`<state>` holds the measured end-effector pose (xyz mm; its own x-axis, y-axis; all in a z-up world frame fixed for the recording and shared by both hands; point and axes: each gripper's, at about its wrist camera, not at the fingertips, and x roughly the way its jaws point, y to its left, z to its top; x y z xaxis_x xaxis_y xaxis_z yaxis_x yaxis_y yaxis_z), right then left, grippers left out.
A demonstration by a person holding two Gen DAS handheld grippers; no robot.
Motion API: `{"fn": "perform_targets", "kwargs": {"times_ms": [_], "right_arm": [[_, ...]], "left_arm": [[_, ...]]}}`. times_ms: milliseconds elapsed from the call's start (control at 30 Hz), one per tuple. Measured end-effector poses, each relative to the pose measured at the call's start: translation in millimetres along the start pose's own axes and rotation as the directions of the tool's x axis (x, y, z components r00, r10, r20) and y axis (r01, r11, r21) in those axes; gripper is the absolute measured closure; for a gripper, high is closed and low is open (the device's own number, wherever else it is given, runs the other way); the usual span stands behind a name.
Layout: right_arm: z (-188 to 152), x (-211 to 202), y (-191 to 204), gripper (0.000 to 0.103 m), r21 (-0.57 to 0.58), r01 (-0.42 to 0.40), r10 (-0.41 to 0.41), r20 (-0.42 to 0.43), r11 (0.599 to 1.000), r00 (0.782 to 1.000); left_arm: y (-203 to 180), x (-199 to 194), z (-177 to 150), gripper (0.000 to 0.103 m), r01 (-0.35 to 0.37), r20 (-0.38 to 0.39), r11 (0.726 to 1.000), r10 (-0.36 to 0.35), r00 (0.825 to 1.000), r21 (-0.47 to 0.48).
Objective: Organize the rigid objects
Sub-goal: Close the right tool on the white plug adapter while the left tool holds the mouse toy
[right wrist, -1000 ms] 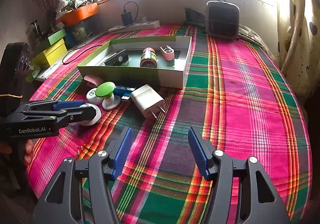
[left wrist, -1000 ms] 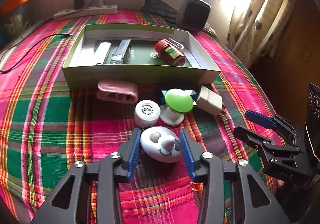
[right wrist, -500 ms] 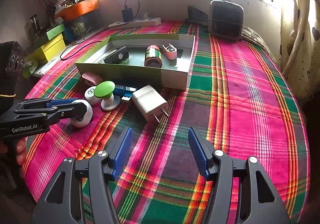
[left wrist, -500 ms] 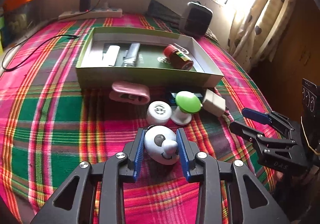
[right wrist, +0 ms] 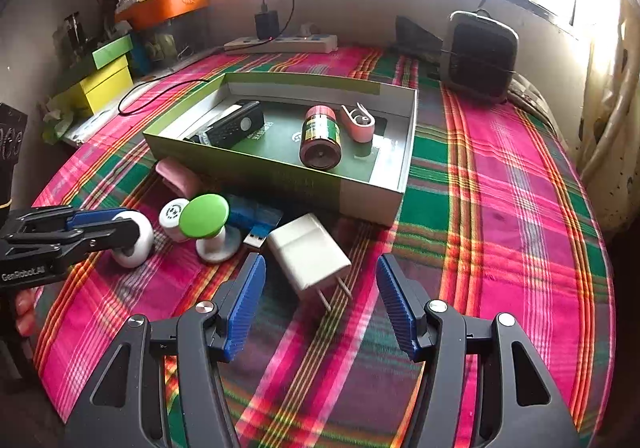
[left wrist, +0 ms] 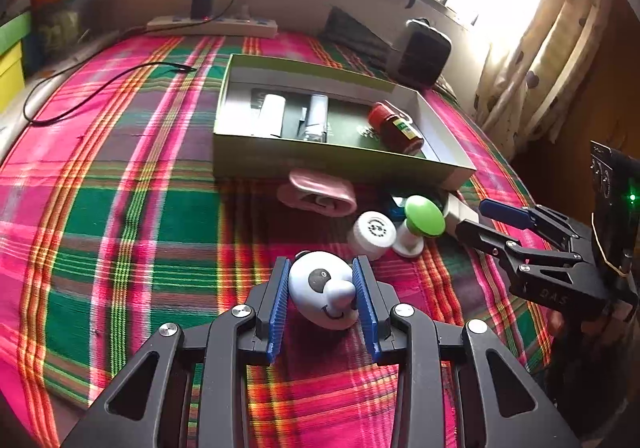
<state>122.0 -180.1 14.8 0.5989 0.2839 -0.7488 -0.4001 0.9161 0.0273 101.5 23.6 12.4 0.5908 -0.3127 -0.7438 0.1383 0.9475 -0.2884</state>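
Note:
My left gripper (left wrist: 322,288) is shut on a white panda-face toy (left wrist: 322,290), held just above the plaid cloth; it also shows in the right wrist view (right wrist: 134,238). My right gripper (right wrist: 320,300) is open, its jaws on either side of a white charger plug (right wrist: 308,254) lying on the cloth. A green open box (right wrist: 360,192) holds a red jar (right wrist: 320,136), a black remote (right wrist: 236,122) and a pink clip (right wrist: 360,122). In front of the box lie a green-topped knob (right wrist: 204,216), a white round cap (right wrist: 173,213), a blue USB stick (right wrist: 252,218) and a pink case (left wrist: 320,192).
A black speaker (right wrist: 478,54) stands behind the box at the right. A power strip with a charger (right wrist: 280,42) lies by the back wall, and a black cable (left wrist: 100,88) trails across the cloth at the left. Yellow and green boxes (right wrist: 100,80) sit at the left edge.
My left gripper closed on the panda toy and lifted it slightly. My right gripper moved forward until the charger plug lies between its open jaws.

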Motion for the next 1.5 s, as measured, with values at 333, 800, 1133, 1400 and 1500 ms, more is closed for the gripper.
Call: {"fn": "perform_targets", "kwargs": {"times_ms": [333, 800, 1133, 1400, 1500], "right_arm": [[9.3, 17.4, 1.5, 0.044, -0.045, -0.056, 0.054, -0.04, 0.997, 0.998], [6.8, 22.0, 6.3, 0.051, -0.092, -0.045, 0.039, -0.06, 0.995, 0.997], [4.7, 17.6, 3.4, 0.068, -0.079, -0.022, 0.018, -0.049, 0.997, 0.999], [3.1, 16.5, 3.8, 0.068, -0.07, -0.019, 0.016, -0.046, 0.997, 0.999], [3.4, 16.3, 3.8, 0.068, -0.066, -0.017, 0.014, -0.046, 0.998, 0.999]], "left_arm": [[3.5, 0.8, 2.8, 0.072, 0.005, -0.001, 1.0, -0.005, 1.0, -0.005], [2.3, 2.1, 4.6, 0.072, -0.003, 0.0, 1.0, 0.003, 1.0, 0.005], [1.5, 2.0, 4.4, 0.072, -0.011, 0.003, 1.0, 0.011, 1.0, 0.015], [0.9, 1.7, 3.6, 0.072, -0.011, 0.003, 1.0, 0.011, 1.0, 0.015], [1.1, 1.8, 4.0, 0.072, -0.011, 0.003, 1.0, 0.011, 1.0, 0.016]]}}
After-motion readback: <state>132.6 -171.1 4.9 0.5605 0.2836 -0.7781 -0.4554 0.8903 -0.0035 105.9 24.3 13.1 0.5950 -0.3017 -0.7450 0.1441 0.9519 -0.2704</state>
